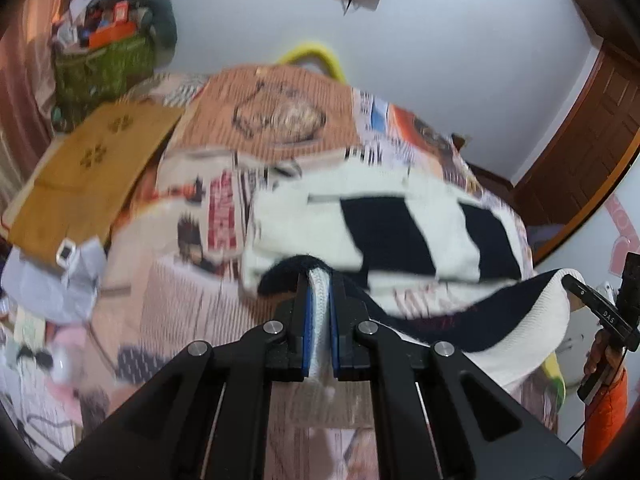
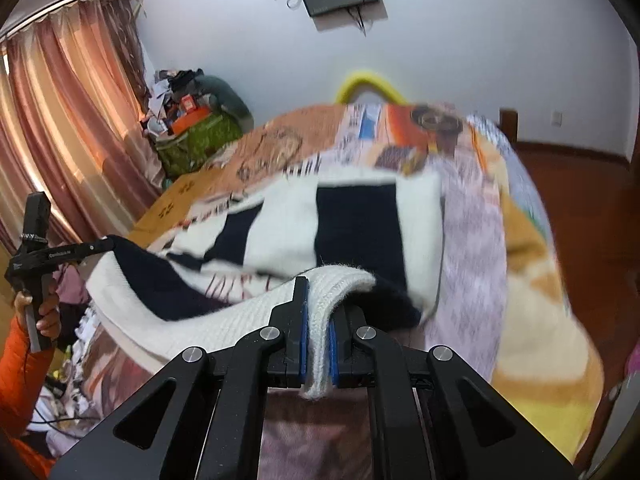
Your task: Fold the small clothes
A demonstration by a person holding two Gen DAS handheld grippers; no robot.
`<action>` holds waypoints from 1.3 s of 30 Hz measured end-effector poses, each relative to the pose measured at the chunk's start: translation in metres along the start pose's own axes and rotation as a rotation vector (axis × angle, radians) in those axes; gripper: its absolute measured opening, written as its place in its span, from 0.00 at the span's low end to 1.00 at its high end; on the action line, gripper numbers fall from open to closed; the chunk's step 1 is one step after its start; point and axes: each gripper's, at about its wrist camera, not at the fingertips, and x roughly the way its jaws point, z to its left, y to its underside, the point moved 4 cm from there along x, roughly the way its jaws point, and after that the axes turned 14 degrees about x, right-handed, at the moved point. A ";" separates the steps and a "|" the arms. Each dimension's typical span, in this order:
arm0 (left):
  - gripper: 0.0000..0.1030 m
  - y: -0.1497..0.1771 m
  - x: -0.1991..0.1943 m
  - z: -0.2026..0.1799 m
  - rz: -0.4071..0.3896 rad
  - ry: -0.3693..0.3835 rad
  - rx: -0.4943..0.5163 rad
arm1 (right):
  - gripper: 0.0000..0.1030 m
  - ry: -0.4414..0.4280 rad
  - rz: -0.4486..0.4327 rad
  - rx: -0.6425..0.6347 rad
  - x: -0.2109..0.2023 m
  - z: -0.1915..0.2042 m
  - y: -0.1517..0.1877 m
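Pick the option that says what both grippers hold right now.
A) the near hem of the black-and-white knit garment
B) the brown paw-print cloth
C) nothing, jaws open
A: the left gripper and the right gripper each pinch the ribbed white edge of the knit garment.

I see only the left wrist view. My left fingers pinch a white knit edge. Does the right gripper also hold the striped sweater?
Observer: Yes. The right gripper is shut on the white ribbed hem of the sweater.
Operator: What is at the right side of the bed?
Observer: A red-brown floor; the bedcover hangs toward it.
Operator: And on the far left?
Observer: Pink curtains with light coming through them, beside the green bag.
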 end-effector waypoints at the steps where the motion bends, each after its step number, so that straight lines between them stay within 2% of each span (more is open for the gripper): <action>1: 0.06 -0.008 0.003 0.001 -0.007 -0.007 0.003 | 0.07 0.002 -0.012 -0.007 0.002 0.001 -0.007; 4: 0.06 -0.031 0.017 0.008 -0.021 -0.023 -0.001 | 0.07 0.016 -0.035 -0.017 0.011 0.002 -0.027; 7: 0.06 -0.053 0.038 0.023 -0.039 -0.015 -0.046 | 0.06 0.032 -0.047 -0.022 0.025 -0.003 -0.049; 13: 0.06 -0.077 0.103 0.055 0.022 -0.072 -0.106 | 0.06 0.085 -0.020 0.004 0.071 -0.022 -0.081; 18: 0.07 -0.070 0.163 0.071 0.122 -0.099 -0.115 | 0.07 0.116 0.045 0.031 0.115 -0.045 -0.088; 23: 0.09 -0.049 0.206 0.081 0.209 -0.090 -0.116 | 0.07 0.095 0.097 0.086 0.133 -0.067 -0.083; 28: 0.35 -0.048 0.204 0.090 0.207 -0.146 -0.107 | 0.08 0.045 0.117 0.119 0.123 -0.072 -0.087; 30: 0.37 -0.053 0.190 0.097 0.176 -0.166 -0.112 | 0.09 0.034 0.116 0.130 0.117 -0.072 -0.092; 33: 0.37 -0.061 0.168 0.109 0.151 -0.247 -0.085 | 0.10 0.009 0.100 0.142 0.101 -0.071 -0.099; 34: 0.39 -0.063 0.160 0.115 0.144 -0.272 -0.079 | 0.16 0.004 0.089 0.156 0.097 -0.072 -0.101; 35: 0.40 -0.063 0.152 0.120 0.138 -0.292 -0.080 | 0.27 0.005 0.069 0.169 0.091 -0.073 -0.104; 36: 0.41 -0.063 0.145 0.126 0.133 -0.306 -0.084 | 0.34 0.022 0.024 0.186 0.082 -0.077 -0.109; 37: 0.42 -0.062 0.140 0.130 0.131 -0.314 -0.084 | 0.48 0.038 -0.015 0.201 0.075 -0.079 -0.115; 39: 0.45 -0.056 0.131 0.136 0.132 -0.325 -0.068 | 0.51 0.061 -0.061 0.220 0.063 -0.085 -0.122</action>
